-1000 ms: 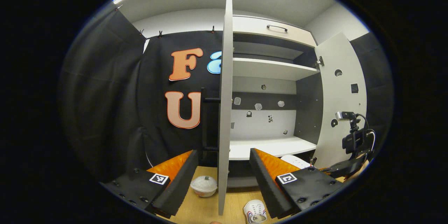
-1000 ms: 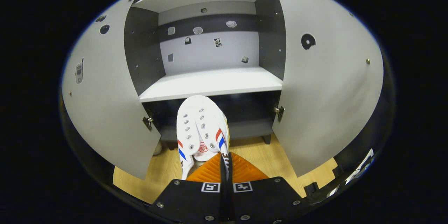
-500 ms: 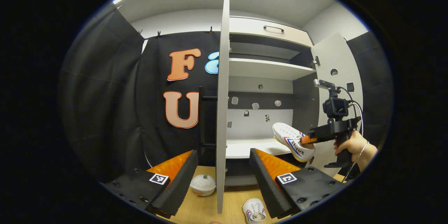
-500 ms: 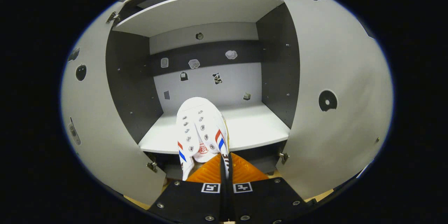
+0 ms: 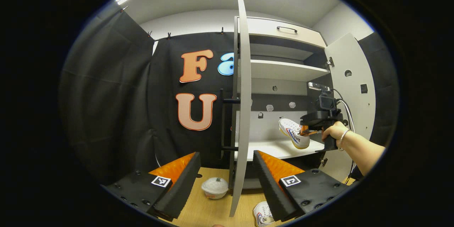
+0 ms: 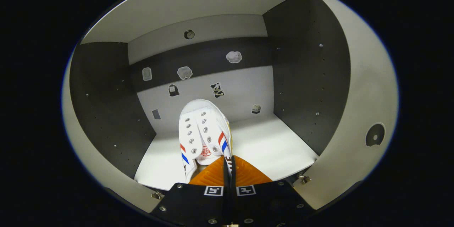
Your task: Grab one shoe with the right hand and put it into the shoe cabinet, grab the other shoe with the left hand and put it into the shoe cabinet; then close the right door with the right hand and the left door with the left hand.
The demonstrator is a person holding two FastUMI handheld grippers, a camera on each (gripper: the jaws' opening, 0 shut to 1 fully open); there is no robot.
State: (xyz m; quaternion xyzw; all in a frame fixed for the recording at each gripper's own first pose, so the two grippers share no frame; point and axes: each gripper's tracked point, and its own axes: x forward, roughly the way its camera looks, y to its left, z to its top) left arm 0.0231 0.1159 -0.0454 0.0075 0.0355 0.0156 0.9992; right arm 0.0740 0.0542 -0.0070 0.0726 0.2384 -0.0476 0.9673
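My right gripper (image 6: 227,165) is shut on the heel side of a white shoe (image 6: 203,133) with red and blue stripes, held toe-forward above the cabinet's white shelf (image 6: 280,149). In the left gripper view the same shoe (image 5: 293,133) hangs over the shelf (image 5: 276,148), carried by the right gripper (image 5: 308,132) in a person's hand. My left gripper (image 5: 227,170) stands open with the edge of the left door (image 5: 241,113) between its fingers' line of sight. The other white shoe (image 5: 261,215) lies on the wooden floor below.
A white lidded bowl (image 5: 215,187) sits on the floor left of the door. The right door (image 5: 353,92) stands open. An upper shelf (image 5: 283,70) and a drawer with a handle (image 5: 287,28) are above. Small stickers dot the cabinet's back wall (image 6: 212,88).
The right gripper has carried the shoe forward into the cabinet, over the white shelf. The left gripper view has shifted slightly, with the door edge now a little further right.
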